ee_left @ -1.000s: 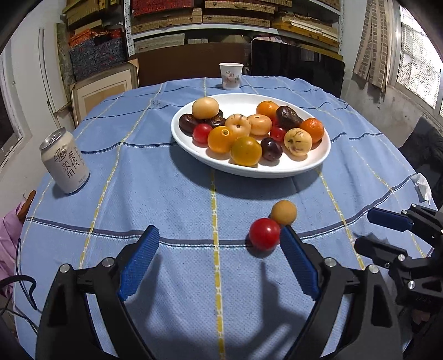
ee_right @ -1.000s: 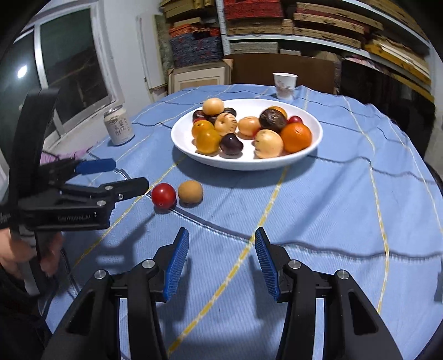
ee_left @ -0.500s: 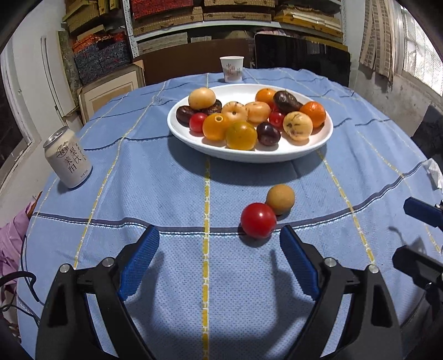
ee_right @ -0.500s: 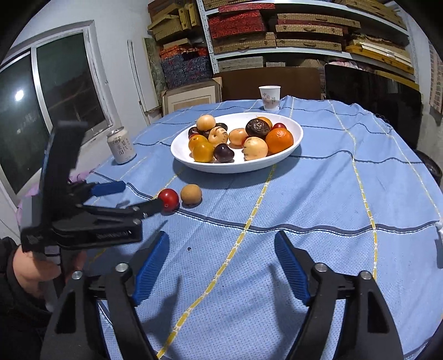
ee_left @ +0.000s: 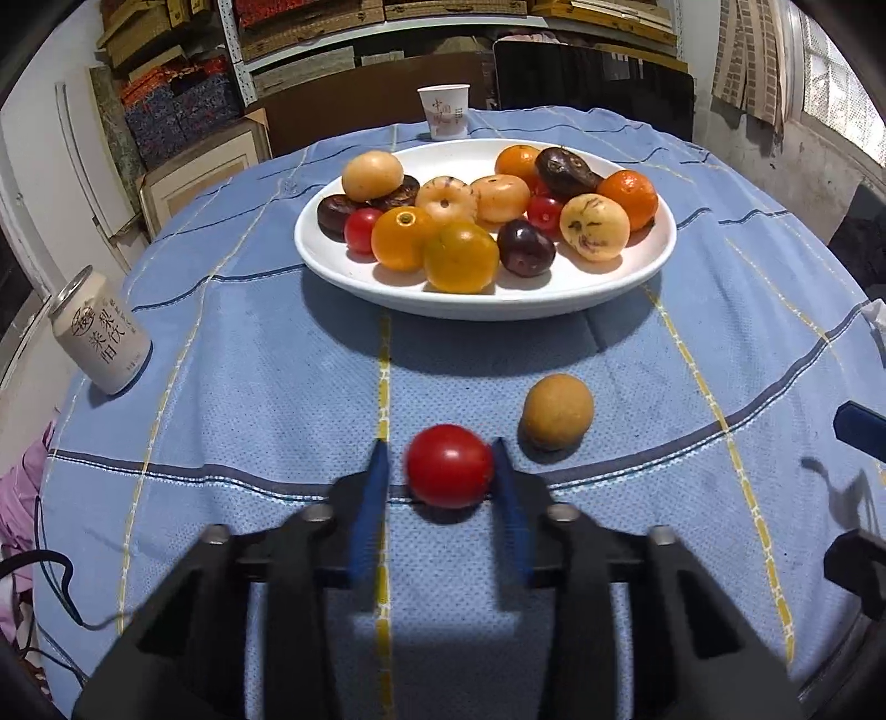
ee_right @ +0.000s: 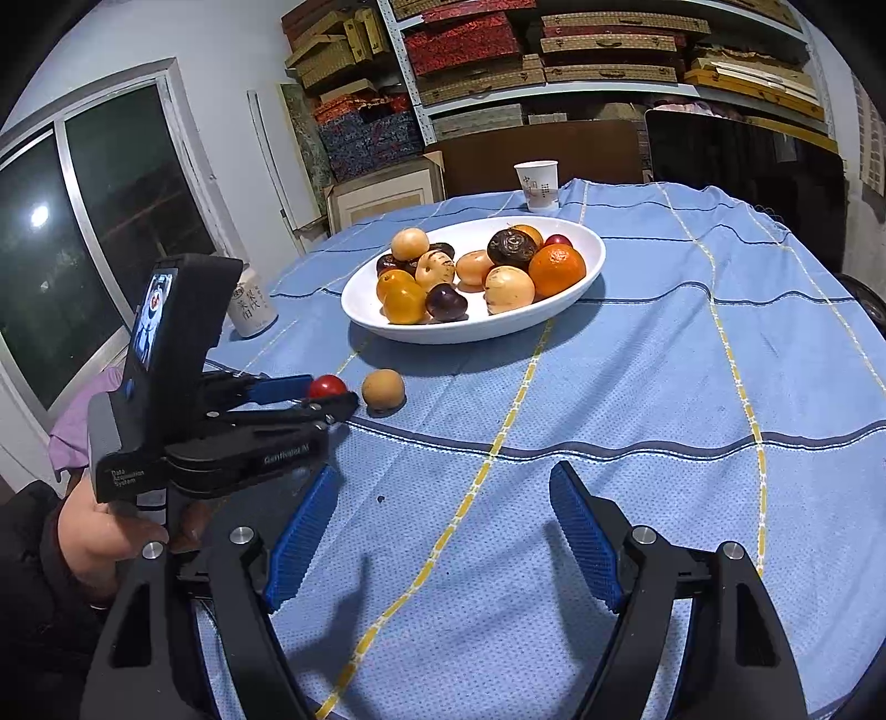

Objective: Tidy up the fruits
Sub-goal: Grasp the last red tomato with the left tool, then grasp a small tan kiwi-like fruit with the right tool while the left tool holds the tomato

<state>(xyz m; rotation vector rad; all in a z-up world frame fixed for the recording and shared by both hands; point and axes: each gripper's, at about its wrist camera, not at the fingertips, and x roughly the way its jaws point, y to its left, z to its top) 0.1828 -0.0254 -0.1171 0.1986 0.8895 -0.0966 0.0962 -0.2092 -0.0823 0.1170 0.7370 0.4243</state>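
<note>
Fruit lies mostly heaped in the white plate (ee_left: 653,260) at the middle of your table, on a blue cloth (ee_left: 249,387) with yellow and dark stripes. Starting at your left in the left wrist view, a pale drink can (ee_left: 99,332) stands upright near the cloth's edge, with framed boards and stacked boxes against the wall behind it. Your left gripper (ee_left: 437,471) sits low over the cloth with its blue pads narrowed around the red tomato (ee_left: 449,466); the right pad touches it, the left shows a thin gap, so you cannot tell if the grip is firm. Just right of the tomato and apart from it, a tan fruit (ee_left: 558,411) rests on the cloth, in front of the plate. A paper cup (ee_left: 444,111) stands behind the plate near the far edge.

In the right wrist view, a dark window (ee_right: 83,232) fills your left, shelves of flat boxes (ee_right: 554,50) run along the back wall, and your left hand (ee_right: 105,543) holds the gripper's handle. Your right gripper (ee_right: 443,526) hovers wide open over bare cloth, holding nothing, well apart from the plate (ee_right: 470,327).
</note>
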